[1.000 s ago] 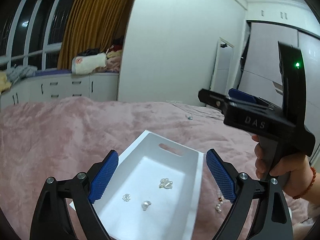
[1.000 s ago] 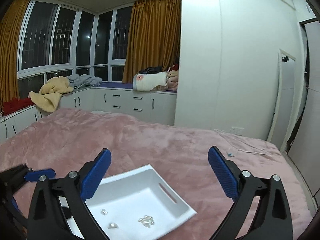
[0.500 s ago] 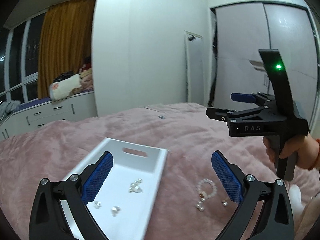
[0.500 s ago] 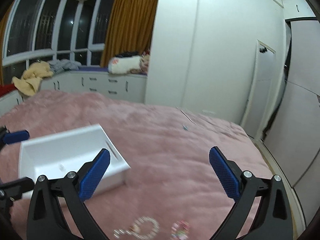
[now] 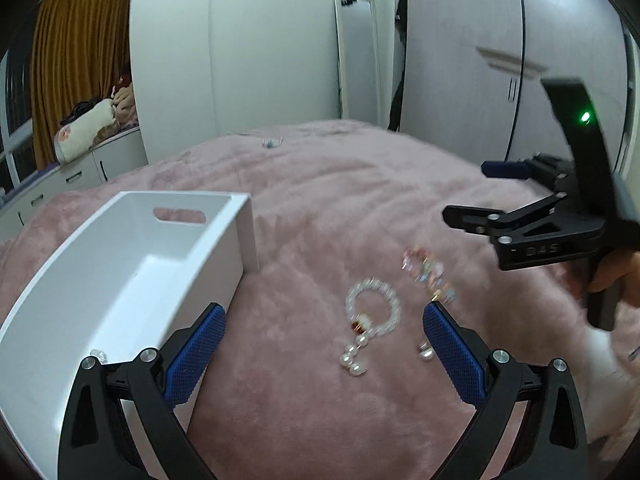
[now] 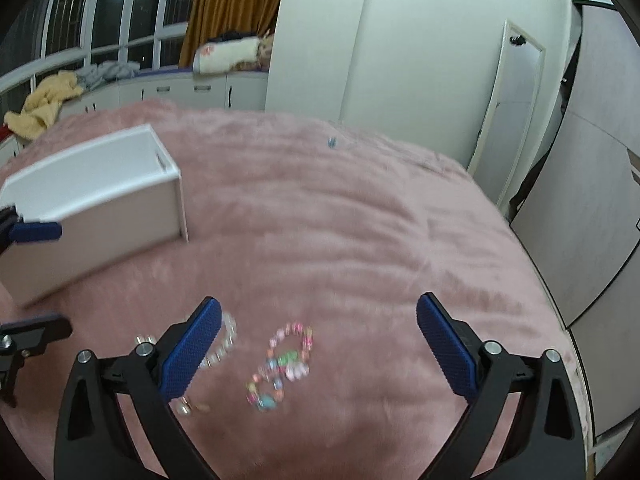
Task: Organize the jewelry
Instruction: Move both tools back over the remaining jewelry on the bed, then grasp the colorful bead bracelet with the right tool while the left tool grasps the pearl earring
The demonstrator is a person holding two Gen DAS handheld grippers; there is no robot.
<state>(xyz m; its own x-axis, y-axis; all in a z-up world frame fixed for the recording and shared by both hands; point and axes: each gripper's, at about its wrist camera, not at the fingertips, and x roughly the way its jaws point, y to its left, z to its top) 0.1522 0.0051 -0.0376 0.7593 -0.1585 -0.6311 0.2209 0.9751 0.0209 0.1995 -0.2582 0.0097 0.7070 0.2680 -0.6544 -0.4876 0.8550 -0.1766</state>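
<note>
Jewelry lay loose on the pink blanket (image 5: 320, 208), just beside the tray (image 5: 120, 280). Left gripper (image 5: 324, 344) gaped empty over the pearl bracelet (image 5: 372, 308), lined up to take it.

Right gripper (image 6: 318, 344) framed the bead bracelet (image 6: 280, 364), likewise spread wide, holding nothing.
</note>
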